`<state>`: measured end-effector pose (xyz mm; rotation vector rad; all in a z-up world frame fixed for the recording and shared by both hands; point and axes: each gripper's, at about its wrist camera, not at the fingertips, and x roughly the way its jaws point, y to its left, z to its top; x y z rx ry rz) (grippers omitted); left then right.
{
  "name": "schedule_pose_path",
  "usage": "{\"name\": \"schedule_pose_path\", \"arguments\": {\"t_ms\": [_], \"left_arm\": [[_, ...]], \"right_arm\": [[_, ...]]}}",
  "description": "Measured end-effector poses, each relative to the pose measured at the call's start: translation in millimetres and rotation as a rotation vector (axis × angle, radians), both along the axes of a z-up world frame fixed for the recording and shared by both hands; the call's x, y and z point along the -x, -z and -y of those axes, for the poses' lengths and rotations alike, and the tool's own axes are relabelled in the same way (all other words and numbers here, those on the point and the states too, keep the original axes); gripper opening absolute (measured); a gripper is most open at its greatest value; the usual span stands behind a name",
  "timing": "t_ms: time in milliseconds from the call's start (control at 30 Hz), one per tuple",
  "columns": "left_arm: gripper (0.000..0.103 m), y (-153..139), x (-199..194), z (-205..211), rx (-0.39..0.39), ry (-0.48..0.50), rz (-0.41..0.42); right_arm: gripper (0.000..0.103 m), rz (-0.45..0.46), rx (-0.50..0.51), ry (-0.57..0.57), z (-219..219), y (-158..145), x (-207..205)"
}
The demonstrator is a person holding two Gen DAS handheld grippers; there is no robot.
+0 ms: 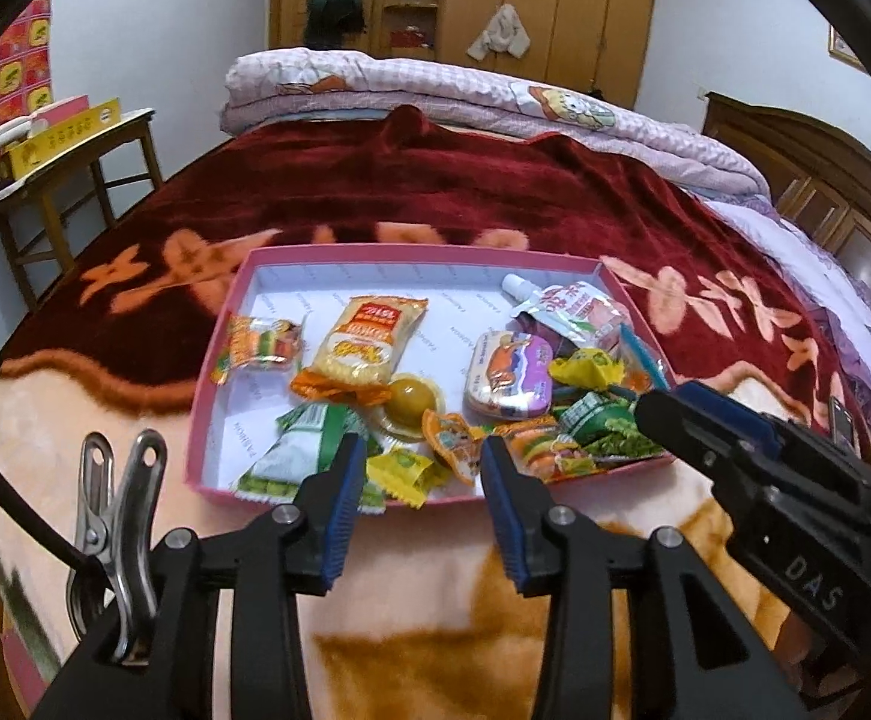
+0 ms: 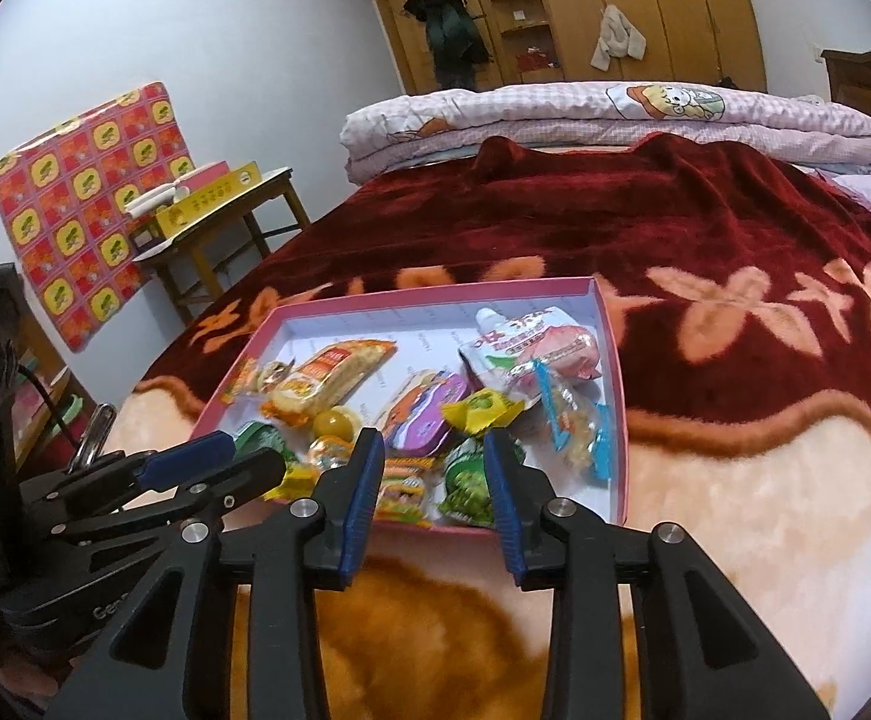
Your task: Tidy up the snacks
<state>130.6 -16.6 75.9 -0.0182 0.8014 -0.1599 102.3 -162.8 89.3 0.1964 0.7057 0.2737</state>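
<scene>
A pink-rimmed tray (image 1: 219, 336) with a white floor lies on the bed and holds several snacks: a yellow cracker pack (image 1: 363, 339), a purple tin (image 1: 510, 375), a white spouted pouch (image 1: 573, 309), a round jelly cup (image 1: 411, 402), green packets (image 1: 297, 450) and yellow candies (image 1: 402, 468). My left gripper (image 1: 423, 468) is open and empty, just above the tray's near edge. My right gripper (image 2: 435, 468) is open and empty over the tray's near edge (image 2: 411, 525), above a green packet (image 2: 465, 480). It shows at the right of the left wrist view (image 1: 735, 450).
The tray rests on a dark red and peach flowered blanket (image 1: 495, 192). A folded pink quilt (image 1: 435, 90) lies at the far end of the bed. A wooden side table (image 1: 63, 180) with yellow boxes stands at the left. A wardrobe (image 1: 525, 0) stands behind.
</scene>
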Motion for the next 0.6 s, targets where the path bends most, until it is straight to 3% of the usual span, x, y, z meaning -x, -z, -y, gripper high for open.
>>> {"name": "schedule_pose_path", "arguments": {"t_ms": [600], "left_arm": [[0.042, 28, 38, -3, -0.030, -0.035, -0.062]], "right_arm": [[0.036, -0.088, 0.022, -0.001, -9, 29, 33]]}}
